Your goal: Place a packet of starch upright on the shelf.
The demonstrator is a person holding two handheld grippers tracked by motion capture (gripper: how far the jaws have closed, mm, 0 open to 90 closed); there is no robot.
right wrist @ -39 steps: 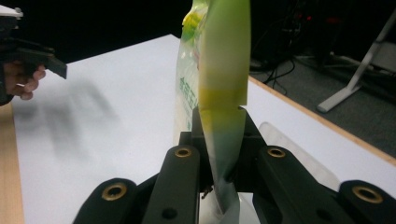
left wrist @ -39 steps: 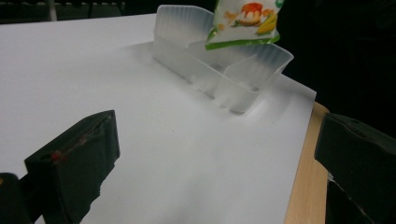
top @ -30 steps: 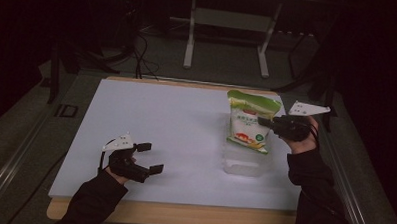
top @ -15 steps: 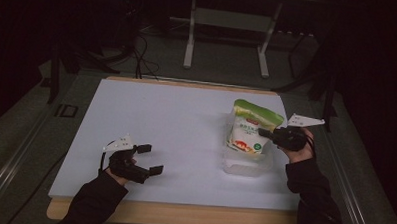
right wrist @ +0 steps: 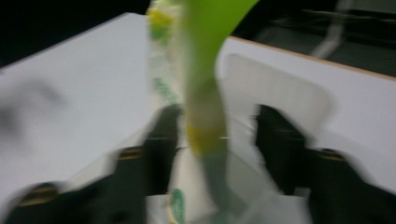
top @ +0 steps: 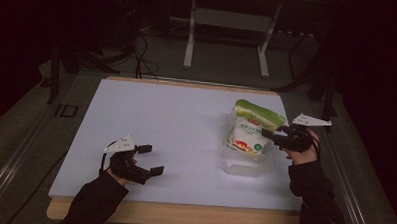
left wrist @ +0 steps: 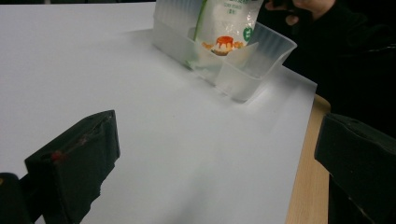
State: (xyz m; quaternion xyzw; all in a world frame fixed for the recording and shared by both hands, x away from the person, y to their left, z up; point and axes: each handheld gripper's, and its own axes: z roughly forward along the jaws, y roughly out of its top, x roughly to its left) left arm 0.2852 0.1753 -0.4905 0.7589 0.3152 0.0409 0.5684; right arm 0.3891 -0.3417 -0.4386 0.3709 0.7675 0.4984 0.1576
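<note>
Green-topped pouch [top: 249, 131] now stands lower in the clear tub [top: 244, 164] at three o'clock than a second ago, your right gripper [top: 269, 136] parted around it, left gripper [top: 150, 159] idle, open.

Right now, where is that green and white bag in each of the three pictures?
High view: the bag stands right of centre, in the clear tub.
Left gripper view: bag at top centre, in the tub.
Right gripper view: bag close up, centre, blurred.
Shared landmark: the white table.
</note>
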